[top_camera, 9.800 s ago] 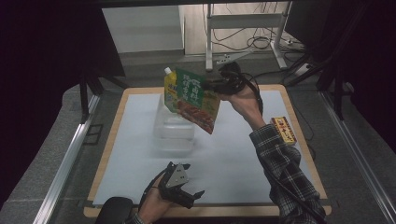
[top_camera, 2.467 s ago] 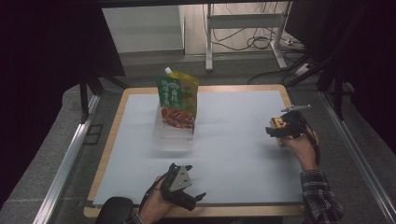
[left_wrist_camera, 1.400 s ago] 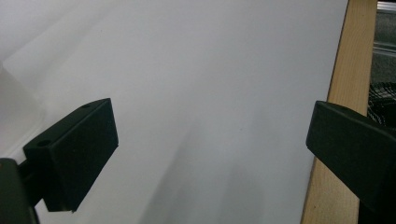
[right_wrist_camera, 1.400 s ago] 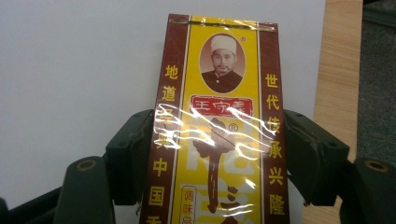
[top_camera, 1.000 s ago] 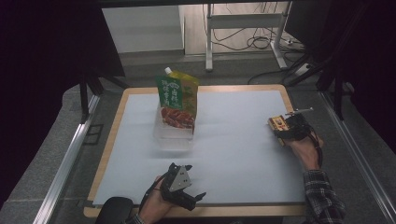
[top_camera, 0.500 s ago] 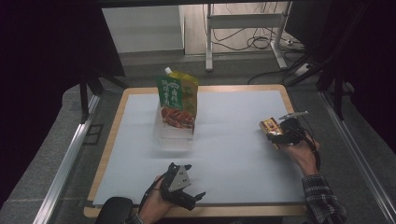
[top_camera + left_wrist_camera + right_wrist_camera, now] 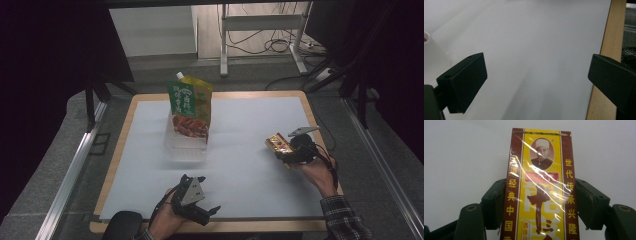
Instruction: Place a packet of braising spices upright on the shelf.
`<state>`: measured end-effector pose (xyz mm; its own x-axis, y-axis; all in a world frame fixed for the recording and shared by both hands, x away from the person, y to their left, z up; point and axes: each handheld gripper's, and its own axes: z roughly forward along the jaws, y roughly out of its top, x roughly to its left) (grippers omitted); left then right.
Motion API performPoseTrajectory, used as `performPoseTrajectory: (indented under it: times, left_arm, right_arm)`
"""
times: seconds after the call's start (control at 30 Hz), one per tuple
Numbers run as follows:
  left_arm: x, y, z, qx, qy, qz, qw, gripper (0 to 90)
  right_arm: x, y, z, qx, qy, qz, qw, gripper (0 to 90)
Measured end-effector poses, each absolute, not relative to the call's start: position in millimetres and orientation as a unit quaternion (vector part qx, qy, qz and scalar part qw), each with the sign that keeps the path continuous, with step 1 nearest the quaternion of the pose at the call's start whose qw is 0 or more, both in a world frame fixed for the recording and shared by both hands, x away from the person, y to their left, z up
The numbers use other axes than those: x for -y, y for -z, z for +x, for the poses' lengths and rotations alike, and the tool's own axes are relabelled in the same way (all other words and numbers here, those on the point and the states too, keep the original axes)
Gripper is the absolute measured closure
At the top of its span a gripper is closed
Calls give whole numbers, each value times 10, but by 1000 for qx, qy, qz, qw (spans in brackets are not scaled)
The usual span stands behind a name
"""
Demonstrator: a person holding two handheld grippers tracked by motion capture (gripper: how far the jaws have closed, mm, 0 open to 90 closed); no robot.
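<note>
Two grippers work over a wide white mat [image 7: 240,150] that covers nearly the whole wooden table [image 7: 119,150], leaving only a thin strip of bare wood around its rim. Most of the mat lies open: the middle, the far right corner and the whole near left stand free of things, so there is plenty of room to move across it. Toward the far left a clear plastic tub [image 7: 186,146] sits on the mat, and a green and yellow spout pouch [image 7: 190,110] stands upright in it, its white cap at the top and its upper part well above the tub's wall. At the right side, near the mat's edge and well apart from the tub, the right gripper [image 7: 286,151] is clamped on a yellow and brown seasoning box [image 7: 278,145]; in the right gripper view the box [image 7: 540,190] runs lengthwise between the jaws, whose pads press on its two long sides. At the near edge the left gripper [image 7: 197,200] rests low with its jaws spread wide and nothing between them, the wooden rim [image 7: 605,50] just beside one jaw.
</note>
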<state>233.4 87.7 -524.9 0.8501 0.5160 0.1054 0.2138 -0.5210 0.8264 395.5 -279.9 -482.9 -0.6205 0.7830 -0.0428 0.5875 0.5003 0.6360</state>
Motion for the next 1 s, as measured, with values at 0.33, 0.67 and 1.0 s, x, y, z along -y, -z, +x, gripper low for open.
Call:
performPoseTrajectory:
  times: [0.33, 0.67, 1.0]
  left_arm:
    - [-881, 5247, 2335, -212, -173, 855, 440, 19]
    - [-881, 5248, 2336, -212, -173, 856, 439, 19]
    - [-879, 5255, 2343, -213, -172, 856, 438, 20]
  right_arm:
    - [2532, 4839, 3725, -876, -302, 347, 148, 317]
    - [2315, 4957, 3570, -901, -282, 305, 124, 315]
    - [2339, 5020, 3630, -909, -256, 310, 107, 244]
